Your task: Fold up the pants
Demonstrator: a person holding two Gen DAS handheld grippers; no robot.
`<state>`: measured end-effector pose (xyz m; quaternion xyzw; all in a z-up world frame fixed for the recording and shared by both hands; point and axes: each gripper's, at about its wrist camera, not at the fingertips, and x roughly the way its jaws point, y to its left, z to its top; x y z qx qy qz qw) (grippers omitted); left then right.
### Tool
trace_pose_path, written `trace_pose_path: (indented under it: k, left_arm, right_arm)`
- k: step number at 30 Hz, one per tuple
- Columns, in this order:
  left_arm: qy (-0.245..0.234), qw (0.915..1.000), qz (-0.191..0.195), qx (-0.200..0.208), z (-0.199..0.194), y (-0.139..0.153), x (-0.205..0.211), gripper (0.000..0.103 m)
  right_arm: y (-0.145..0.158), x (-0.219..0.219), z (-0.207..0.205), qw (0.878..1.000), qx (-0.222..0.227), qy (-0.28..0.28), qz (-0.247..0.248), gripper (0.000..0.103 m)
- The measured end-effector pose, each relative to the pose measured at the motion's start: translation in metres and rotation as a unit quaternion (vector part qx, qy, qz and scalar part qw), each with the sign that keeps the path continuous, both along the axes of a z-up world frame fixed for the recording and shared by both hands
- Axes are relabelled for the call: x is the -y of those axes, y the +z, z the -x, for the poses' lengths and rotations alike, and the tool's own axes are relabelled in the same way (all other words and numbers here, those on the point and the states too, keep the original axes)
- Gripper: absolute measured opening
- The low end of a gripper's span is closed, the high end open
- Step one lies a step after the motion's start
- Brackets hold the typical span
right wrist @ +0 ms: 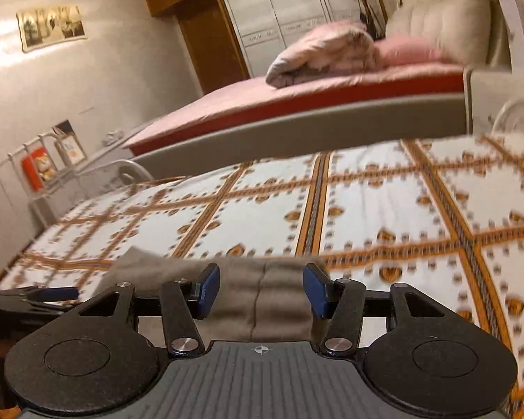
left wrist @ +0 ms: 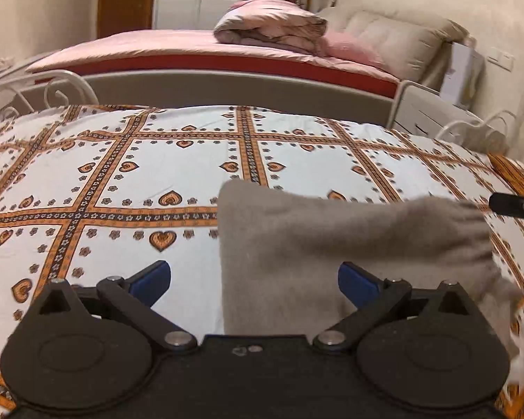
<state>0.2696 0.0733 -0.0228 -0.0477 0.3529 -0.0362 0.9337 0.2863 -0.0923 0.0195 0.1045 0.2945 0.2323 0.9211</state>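
Note:
The grey pants (left wrist: 349, 244) lie folded into a thick bundle on the patterned bedsheet (left wrist: 122, 174). In the left wrist view my left gripper (left wrist: 254, 284) is open, its blue fingertips (left wrist: 150, 281) wide apart at the bundle's near left corner. The right gripper's black tip (left wrist: 517, 206) shows at the bundle's far right end. In the right wrist view the pants (right wrist: 262, 300) lie between the right gripper's (right wrist: 261, 289) open blue fingertips (right wrist: 209, 288), and the fingers do not pinch the cloth. The left gripper (right wrist: 45, 295) shows at the left edge.
A second bed (left wrist: 209, 52) with pink sheet, rolled quilt (left wrist: 272, 24) and pink pillow stands behind. White metal bed rails (left wrist: 70, 87) curl at the left and right. A white nightstand (left wrist: 433, 115) stands at the right, a wardrobe (right wrist: 290, 10) at the back.

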Motion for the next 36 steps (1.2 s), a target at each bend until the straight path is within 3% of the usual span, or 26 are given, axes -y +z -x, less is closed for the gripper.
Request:
trace_pose_path:
  k: [4,6,7,9,12,16,19,21,27,32,36]
  left_arm:
    - [-0.002,0.9997,-0.019,-0.018,-0.021,-0.009,0.003,0.098]
    - [-0.008,0.9987,-0.017,-0.048,-0.034,-0.023,0.002,0.098]
    - [-0.009,0.998,-0.008,-0.061,-0.039,-0.03,0.0,0.098]
    - [-0.009,0.9979,0.011,-0.063,-0.041,-0.034,-0.007,0.098]
    - [-0.005,0.9983,0.009,-0.058,-0.036,-0.024,-0.012,0.096]
    - [-0.009,0.9991,-0.007,-0.042,-0.018,-0.009,-0.016,0.096]
    - [-0.012,0.999,-0.007,-0.042,0.001,-0.004,-0.023,0.096]
    - [-0.016,0.9989,-0.007,-0.044,0.011,-0.002,-0.027,0.096]
    - [-0.027,0.9979,-0.022,-0.054,0.034,0.001,-0.028,0.096]
    - [-0.03,0.997,0.03,-0.065,0.044,0.0,-0.029,0.096]
    - [-0.043,0.9973,0.012,-0.059,0.049,0.001,-0.018,0.095]
  right_arm:
    - [-0.015,-0.022,-0.022,0.999,-0.004,0.017,0.051,0.053]
    - [-0.037,-0.036,-0.04,0.991,-0.053,0.019,0.118,0.054]
    - [-0.051,-0.035,-0.048,0.989,-0.081,0.016,0.125,0.057]
    - [-0.061,-0.024,-0.059,0.99,-0.106,0.001,0.095,0.076]
    - [-0.054,-0.001,-0.06,0.994,-0.108,-0.002,0.022,0.076]
    - [-0.03,0.025,-0.046,0.996,-0.084,-0.003,-0.033,0.076]
    - [-0.022,0.042,-0.034,0.993,-0.097,0.015,-0.069,0.08]
    - [-0.02,0.047,-0.027,0.99,-0.113,0.023,-0.077,0.095]
    - [-0.031,0.067,-0.001,0.985,-0.152,0.029,-0.074,0.095]
    - [-0.04,0.079,0.017,0.976,-0.187,0.036,-0.104,0.095]
    - [-0.028,0.082,0.028,0.982,-0.147,0.018,-0.114,0.095]
